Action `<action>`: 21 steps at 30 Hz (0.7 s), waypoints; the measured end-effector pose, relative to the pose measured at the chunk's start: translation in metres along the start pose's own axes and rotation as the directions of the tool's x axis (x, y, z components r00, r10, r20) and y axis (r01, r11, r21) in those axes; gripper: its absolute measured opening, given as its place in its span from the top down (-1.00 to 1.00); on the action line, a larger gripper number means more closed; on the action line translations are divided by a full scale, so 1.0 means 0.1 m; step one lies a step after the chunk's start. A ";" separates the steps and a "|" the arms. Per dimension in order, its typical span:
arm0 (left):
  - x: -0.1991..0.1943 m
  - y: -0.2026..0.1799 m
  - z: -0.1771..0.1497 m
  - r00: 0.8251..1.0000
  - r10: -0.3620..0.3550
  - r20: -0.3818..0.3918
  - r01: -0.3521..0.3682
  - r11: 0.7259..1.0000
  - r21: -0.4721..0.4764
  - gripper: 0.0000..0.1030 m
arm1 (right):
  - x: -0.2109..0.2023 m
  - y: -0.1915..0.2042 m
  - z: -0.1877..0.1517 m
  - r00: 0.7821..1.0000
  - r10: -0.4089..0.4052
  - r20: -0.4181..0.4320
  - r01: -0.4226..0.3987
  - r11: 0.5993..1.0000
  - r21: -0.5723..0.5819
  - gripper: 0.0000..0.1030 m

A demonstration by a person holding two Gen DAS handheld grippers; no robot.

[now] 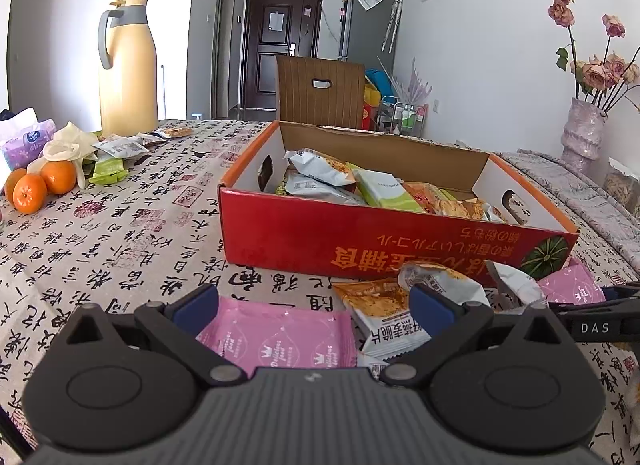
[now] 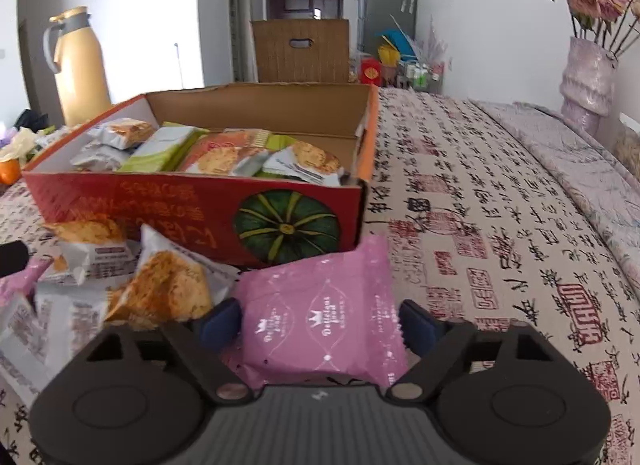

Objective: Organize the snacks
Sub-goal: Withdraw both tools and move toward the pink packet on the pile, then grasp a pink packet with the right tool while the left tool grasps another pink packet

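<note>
The red cardboard box with orange rim and pumpkin print (image 2: 208,209) sits open on the table, holding a loose layer of green, grey and orange snack packets (image 2: 224,153) that lie below its rim. Loose packets lie against its near wall: a pink foil snack packet (image 2: 324,317) leaning at the pumpkin corner, and grey-and-orange cracker packets (image 2: 160,289) beside it.

The right gripper (image 2: 320,323) has its blue-padded fingers spread on either side of that pink packet, the pads at or just off its edges; actual contact cannot be confirmed. The left gripper (image 1: 316,305) stands wide open, low over a second pink foil packet (image 1: 280,339), its right pad touching or overlapping a grey cracker packet (image 1: 440,285).

To the right of the box, the tablecloth printed with black calligraphy and red seals (image 2: 480,225) runs bare to a grey quilted cover.

The left view alone shows three oranges (image 1: 38,185), a purple tissue pack (image 1: 26,141) and further packets at the far left, before a tall yellow thermos jug with grey handle (image 1: 128,65). Both views show a brown chair back (image 1: 320,91), a dark door (image 1: 280,45) and a pink vase of dried roses (image 2: 588,77).
</note>
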State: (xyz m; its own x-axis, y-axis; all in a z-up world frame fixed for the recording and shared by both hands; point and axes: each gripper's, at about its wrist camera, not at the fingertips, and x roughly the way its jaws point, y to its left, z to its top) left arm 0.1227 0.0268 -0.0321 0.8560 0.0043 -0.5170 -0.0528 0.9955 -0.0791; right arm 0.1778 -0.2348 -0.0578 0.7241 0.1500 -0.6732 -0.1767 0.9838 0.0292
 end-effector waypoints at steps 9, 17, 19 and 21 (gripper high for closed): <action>0.00 0.00 0.00 1.000 -0.002 -0.002 0.002 1.000 -0.004 -1.00 | -0.14 -0.02 -0.06 1.000 0.015 0.027 -0.016 1.000 0.018 -0.08; 0.01 0.00 0.00 1.000 0.001 -0.007 -0.001 1.000 -0.002 -1.00 | -0.37 -0.15 -0.12 0.997 0.020 0.081 -0.027 0.996 0.087 0.40; 0.02 -0.01 0.00 1.000 0.004 -0.010 -0.004 1.000 0.000 -1.00 | -0.42 -0.17 -0.14 0.995 0.026 0.092 -0.035 0.994 0.103 0.58; 0.02 -0.01 0.00 1.000 0.006 -0.016 -0.006 1.000 0.003 -1.00 | -0.48 -0.19 -0.15 0.994 0.028 0.107 -0.040 0.993 0.112 0.62</action>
State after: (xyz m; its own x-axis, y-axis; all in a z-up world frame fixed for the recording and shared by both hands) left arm 0.1246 0.0254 -0.0331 0.8472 0.0084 -0.5312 -0.0562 0.9957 -0.0738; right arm 0.1361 -0.2620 -0.0372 0.7863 0.1867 -0.5889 -0.1295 0.9819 0.1382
